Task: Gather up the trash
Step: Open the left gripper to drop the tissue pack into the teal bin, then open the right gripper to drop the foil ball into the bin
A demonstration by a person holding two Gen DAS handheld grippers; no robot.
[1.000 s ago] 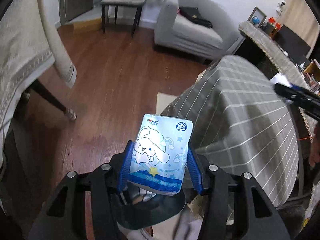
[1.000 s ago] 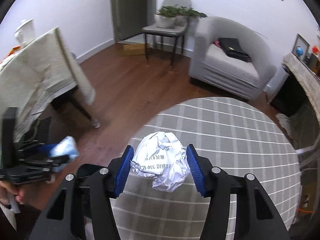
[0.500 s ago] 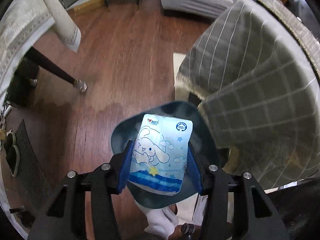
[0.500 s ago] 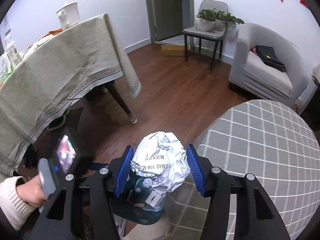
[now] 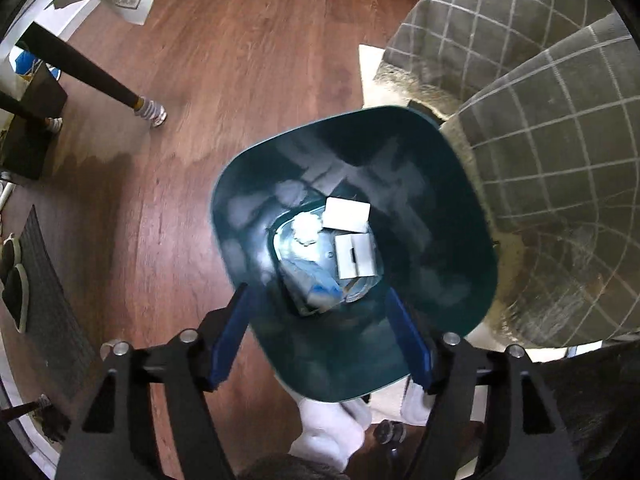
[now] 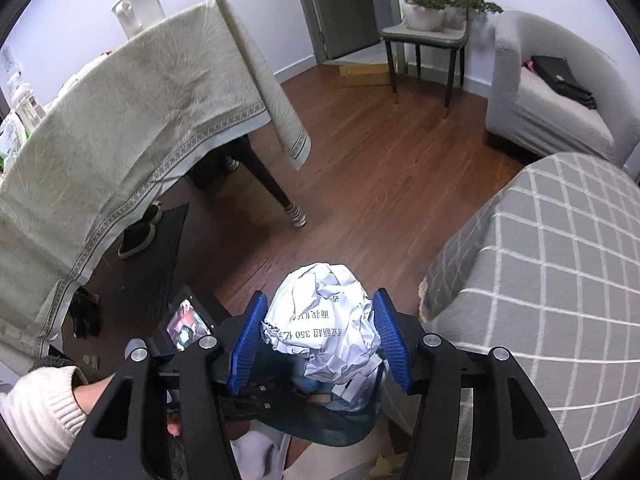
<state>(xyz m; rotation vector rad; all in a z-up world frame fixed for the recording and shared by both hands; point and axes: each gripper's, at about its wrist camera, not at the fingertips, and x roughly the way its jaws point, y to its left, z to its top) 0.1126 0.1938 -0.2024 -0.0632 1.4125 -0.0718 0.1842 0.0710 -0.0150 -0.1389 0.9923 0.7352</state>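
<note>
The left tool [image 5: 322,334] points straight down over a dark teal bin [image 5: 472,216], its jaws apart and empty. A blurred blue packet [image 5: 316,284] lies inside among white boxes. The right tool [image 6: 318,344] is clamped on crumpled paper [image 6: 324,320] printed "350", above the bin.

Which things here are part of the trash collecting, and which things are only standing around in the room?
Part of the job:
- trash bin
- blue packet inside it
- white boxes inside it
- crumpled paper ball held by the right gripper
- left gripper, open above the bin

Just lying about:
- armchair
- potted plant
- shoe
- tablecloth
</note>
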